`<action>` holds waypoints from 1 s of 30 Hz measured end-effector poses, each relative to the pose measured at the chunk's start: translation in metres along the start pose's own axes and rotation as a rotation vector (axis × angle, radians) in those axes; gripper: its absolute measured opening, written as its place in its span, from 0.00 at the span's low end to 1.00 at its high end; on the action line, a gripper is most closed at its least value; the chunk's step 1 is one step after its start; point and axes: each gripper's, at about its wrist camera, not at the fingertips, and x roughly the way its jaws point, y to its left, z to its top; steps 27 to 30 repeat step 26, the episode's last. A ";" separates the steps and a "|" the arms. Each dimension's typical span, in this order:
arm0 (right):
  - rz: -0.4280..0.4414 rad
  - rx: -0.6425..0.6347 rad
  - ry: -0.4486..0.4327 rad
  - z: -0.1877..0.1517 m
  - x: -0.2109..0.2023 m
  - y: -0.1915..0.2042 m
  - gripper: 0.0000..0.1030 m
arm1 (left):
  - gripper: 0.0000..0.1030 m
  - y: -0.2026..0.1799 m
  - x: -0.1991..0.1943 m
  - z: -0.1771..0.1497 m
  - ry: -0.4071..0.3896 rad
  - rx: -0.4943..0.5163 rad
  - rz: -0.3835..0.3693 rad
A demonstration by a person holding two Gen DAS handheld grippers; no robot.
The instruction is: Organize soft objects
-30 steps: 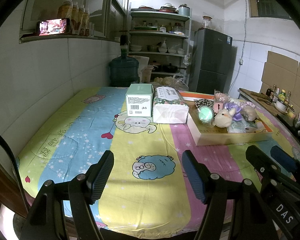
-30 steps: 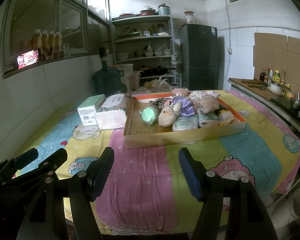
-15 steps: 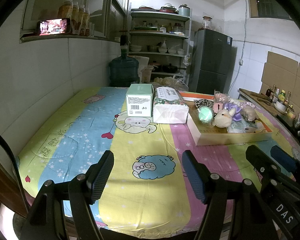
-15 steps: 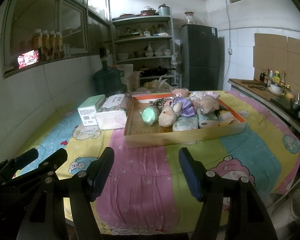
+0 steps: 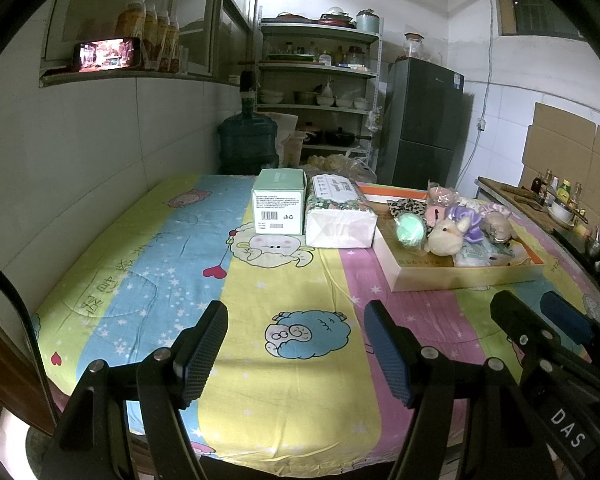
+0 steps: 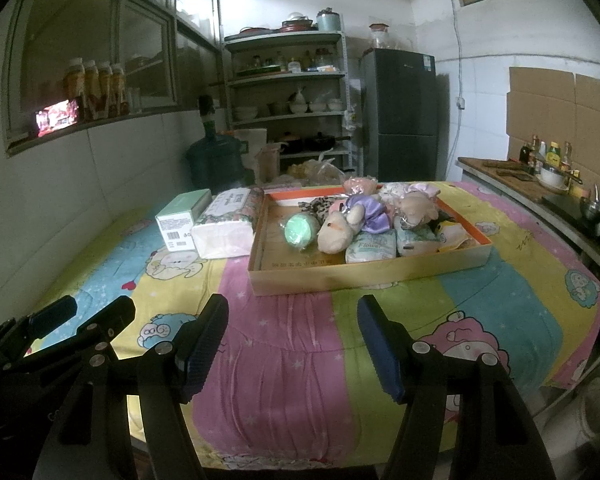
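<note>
Two grippers are hanging over the near edge of the table, and both are standing wide open with nothing between their fingers. The left gripper (image 5: 294, 344) is pointing at the bright sheet (image 5: 284, 280) with the cartoon sheep on it. The right gripper (image 6: 292, 340) is pointing at the cardboard tray (image 6: 364, 272).

Most of the soft things are sitting in that tray. A green ball (image 6: 301, 231) is lying at its left end. A cream plush toy (image 6: 337, 231) is leaning just beside it. A purple cloth (image 6: 370, 210) and a leopard-print piece (image 6: 320, 203) are lying behind it. Two small soft packs (image 6: 372, 246) are resting along the front wall, maybe to keep them from sliding. They are piled close together, so the tray is keeping them in one place.

Outside the tray, a green box (image 5: 278, 206) and a wrapped tissue pack (image 5: 338, 216) are standing side by side, with the pack touching the tray's left wall.

This could be a tidy pile that is finished. It could also be a heap waiting to be sorted out. I cannot tell which.
</note>
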 end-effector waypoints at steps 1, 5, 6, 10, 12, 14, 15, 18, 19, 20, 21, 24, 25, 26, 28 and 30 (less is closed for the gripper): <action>0.000 0.000 0.000 0.000 0.000 0.000 0.67 | 0.68 0.000 0.000 0.000 0.000 0.000 0.000; 0.000 0.000 0.000 0.000 0.000 0.000 0.67 | 0.68 0.000 0.000 0.000 0.000 0.000 0.000; 0.000 0.001 0.001 0.000 0.000 0.000 0.67 | 0.68 0.001 0.000 0.000 0.001 -0.001 0.000; 0.000 0.000 0.000 0.000 0.000 0.000 0.67 | 0.68 0.000 -0.001 0.000 0.000 -0.001 0.000; -0.001 0.000 0.000 0.000 0.000 0.000 0.67 | 0.68 0.001 -0.001 0.000 0.000 -0.001 0.000; 0.000 0.000 0.001 0.000 0.000 0.000 0.67 | 0.68 0.000 -0.001 0.000 0.000 -0.001 0.000; -0.001 0.000 0.000 0.001 0.000 0.000 0.67 | 0.68 0.001 -0.001 0.000 0.000 -0.001 0.000; -0.001 0.000 0.000 0.001 0.000 0.000 0.67 | 0.68 0.000 -0.001 0.000 -0.002 0.000 -0.003; -0.001 0.000 0.000 0.001 0.000 0.000 0.67 | 0.68 -0.001 -0.001 0.000 -0.003 0.000 -0.005; -0.001 0.000 0.000 0.000 0.000 0.001 0.67 | 0.68 -0.002 -0.001 0.000 -0.005 -0.001 -0.008; -0.001 0.000 0.000 0.000 0.000 0.000 0.67 | 0.68 -0.003 -0.002 0.002 -0.006 0.000 -0.010; 0.000 0.001 0.002 0.000 0.000 0.000 0.67 | 0.68 -0.003 -0.003 0.003 -0.011 0.002 -0.014; 0.000 0.001 0.001 0.000 0.000 0.000 0.67 | 0.68 -0.004 -0.003 0.004 -0.012 0.002 -0.014; -0.001 0.001 0.001 0.000 0.000 0.001 0.67 | 0.68 -0.004 -0.003 0.004 -0.013 0.001 -0.015; -0.001 0.001 0.001 0.000 0.000 0.001 0.67 | 0.68 -0.004 -0.003 0.004 -0.013 0.001 -0.015; -0.001 0.001 0.001 0.000 0.000 0.001 0.67 | 0.68 -0.004 -0.003 0.004 -0.013 0.001 -0.015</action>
